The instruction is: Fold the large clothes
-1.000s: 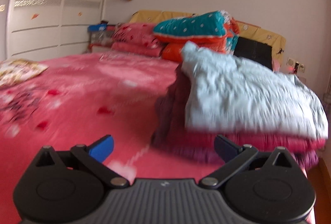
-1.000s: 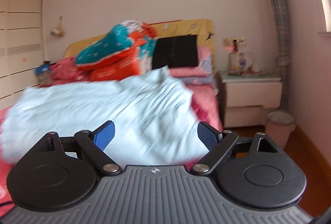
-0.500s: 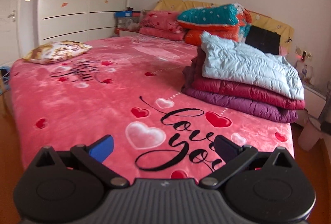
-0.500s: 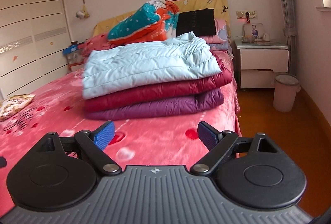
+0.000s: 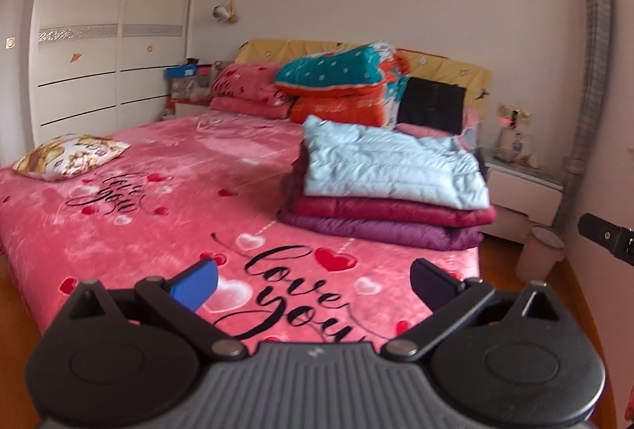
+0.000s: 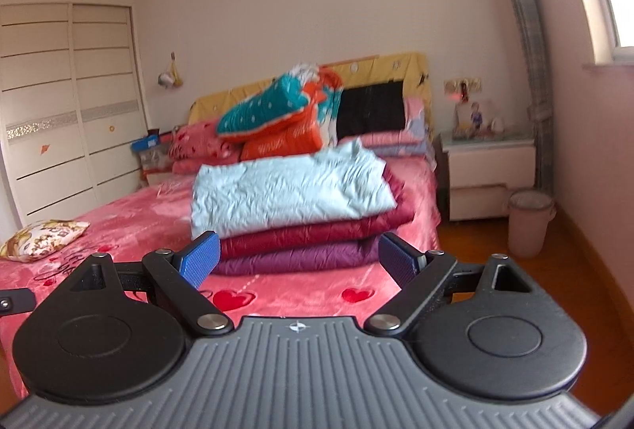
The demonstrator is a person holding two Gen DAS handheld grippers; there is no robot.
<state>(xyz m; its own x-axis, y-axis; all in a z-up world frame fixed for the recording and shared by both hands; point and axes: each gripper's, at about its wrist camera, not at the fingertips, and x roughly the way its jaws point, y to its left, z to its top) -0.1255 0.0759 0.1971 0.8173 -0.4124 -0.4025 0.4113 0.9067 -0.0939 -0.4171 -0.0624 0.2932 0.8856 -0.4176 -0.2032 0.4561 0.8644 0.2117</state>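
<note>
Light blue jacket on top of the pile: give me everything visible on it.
The light blue jacket is a quilted, puffy garment with a crinkled, slightly shiny shell. It is folded into a rough rectangle and lies flat as the top layer of a three-piece stack, resting directly on the dark red jacket, which sits on the purple jacket. One corner peaks up toward the headboard. Neither gripper touches it.

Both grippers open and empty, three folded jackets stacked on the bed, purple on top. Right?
Not quite: the light blue jacket is on top; the purple jacket is at the bottom, under the dark red jacket. Both wrist views show it. The rest stands: left gripper and right gripper open and empty, stack on the bed.
</note>
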